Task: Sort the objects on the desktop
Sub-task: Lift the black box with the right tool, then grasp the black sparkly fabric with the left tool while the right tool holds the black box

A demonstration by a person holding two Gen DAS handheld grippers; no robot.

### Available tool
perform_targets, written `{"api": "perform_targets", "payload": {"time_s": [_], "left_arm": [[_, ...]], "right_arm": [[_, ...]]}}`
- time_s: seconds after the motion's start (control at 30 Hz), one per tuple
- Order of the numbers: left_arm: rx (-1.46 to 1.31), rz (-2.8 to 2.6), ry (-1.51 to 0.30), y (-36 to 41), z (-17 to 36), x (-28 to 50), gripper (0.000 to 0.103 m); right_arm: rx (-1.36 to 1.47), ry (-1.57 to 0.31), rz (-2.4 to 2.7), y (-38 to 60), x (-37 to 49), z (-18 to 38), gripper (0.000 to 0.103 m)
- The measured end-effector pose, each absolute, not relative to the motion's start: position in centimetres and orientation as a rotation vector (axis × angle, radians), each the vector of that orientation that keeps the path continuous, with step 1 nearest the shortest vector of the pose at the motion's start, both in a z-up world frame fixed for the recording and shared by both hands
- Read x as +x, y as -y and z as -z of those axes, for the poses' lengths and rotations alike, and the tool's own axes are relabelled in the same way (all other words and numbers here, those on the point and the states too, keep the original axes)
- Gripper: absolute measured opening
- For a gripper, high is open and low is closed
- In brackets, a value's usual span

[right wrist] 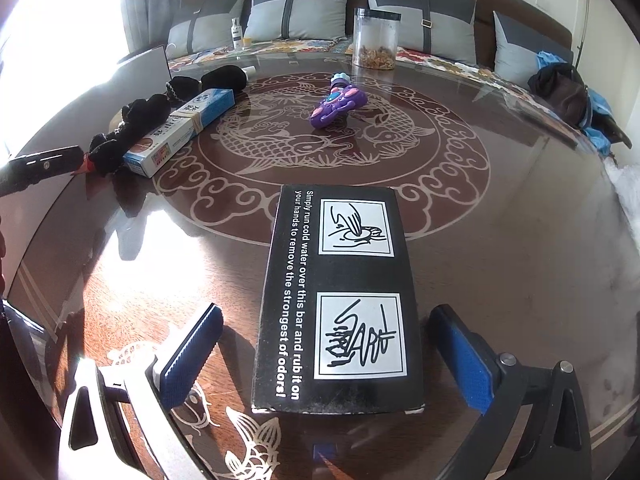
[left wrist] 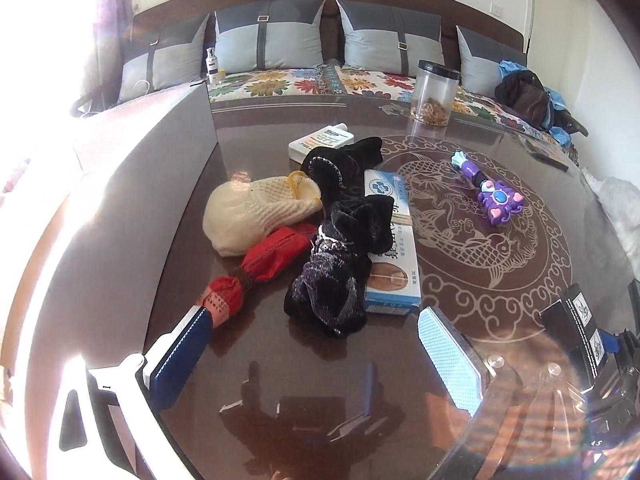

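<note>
My left gripper [left wrist: 316, 344] stands open over bare tabletop, just short of a heap: crumpled black socks [left wrist: 336, 264], a cream knitted piece [left wrist: 256, 212], a red cloth bundle [left wrist: 260, 268], a blue-white carton [left wrist: 390, 240] and a white bottle [left wrist: 322, 140]. A purple toy [left wrist: 492, 192] lies on the table's fish pattern. In the right wrist view, a black printed box [right wrist: 340, 300] lies flat on the table between the fingers of my right gripper [right wrist: 328, 354]. That gripper is open, with a gap on each side of the box.
A clear jar [right wrist: 376, 38] with brown contents stands at the far table edge. Beyond it is a sofa with grey cushions [left wrist: 272, 36] and a pile of dark and blue clothes [left wrist: 528, 96]. A grey panel [left wrist: 160, 152] rises along the table's left side.
</note>
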State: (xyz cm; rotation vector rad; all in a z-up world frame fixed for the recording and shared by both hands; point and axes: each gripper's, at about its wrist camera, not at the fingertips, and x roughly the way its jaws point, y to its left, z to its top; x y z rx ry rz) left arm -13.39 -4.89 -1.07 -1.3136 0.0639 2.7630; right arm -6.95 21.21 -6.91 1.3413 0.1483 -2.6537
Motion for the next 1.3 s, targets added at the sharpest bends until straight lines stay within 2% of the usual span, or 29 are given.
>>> {"api": "perform_targets", "payload": {"time_s": [0.13,0.17,0.2,0.23,0.27,0.53,0.63,0.67,0.73,0.77,0.8,1.13,1.3], "left_arm": [[-1.324,-2.73,-0.112,3.8,1.6,-16.2,0.103],[-1.334,-2.709,-0.101,3.6,1.9,-16.7,0.091],[-1.371,-2.688,-0.1,3.5,2.5,-17.2,0.058],[-1.383,-2.663,-0.064,3.5,2.7,-17.2,0.05],[-1.367,-2.686,-0.029,3.7,2.3,-17.0,0.036],[-1.447,-2.704,0.042,5.3,1.9,-9.5,0.037],[-1.458,-2.685,0.069,5.8,2.2,-6.0,0.04],[-1.46,-2.686,0.078,6.0,2.3,-5.2,0.044],[-1.458,-2.688,0.093,6.3,2.7,-4.6,0.063],[-1.453,-2.697,0.098,6.4,2.8,-4.6,0.078],[-1.443,-2.708,0.098,6.4,2.9,-4.6,0.085],[-1.5,-2.689,-0.05,4.6,5.3,-5.7,0.089],[-1.478,-2.707,-0.056,4.5,5.5,-5.7,0.099]], "right_arm": [[1.341,-0.148,2.654,-21.2,-7.0,6.9,0.103],[1.341,-0.148,2.654,-21.2,-7.0,6.9,0.103],[1.342,-0.149,2.654,-21.2,-7.0,6.9,0.103],[1.341,-0.148,2.654,-21.2,-6.9,6.9,0.103],[1.341,-0.148,2.654,-21.2,-6.9,6.9,0.103],[1.342,-0.148,2.654,-21.2,-6.9,6.9,0.103],[1.342,-0.148,2.654,-21.2,-7.0,6.9,0.103],[1.342,-0.148,2.654,-21.2,-7.0,6.9,0.103],[1.342,-0.148,2.654,-21.1,-7.0,6.9,0.103],[1.342,-0.148,2.654,-21.1,-7.0,6.9,0.103],[1.342,-0.148,2.654,-21.2,-7.0,6.9,0.103],[1.342,-0.15,2.655,-21.1,-6.9,6.9,0.103],[1.342,-0.149,2.655,-21.1,-6.9,6.9,0.103]]}}
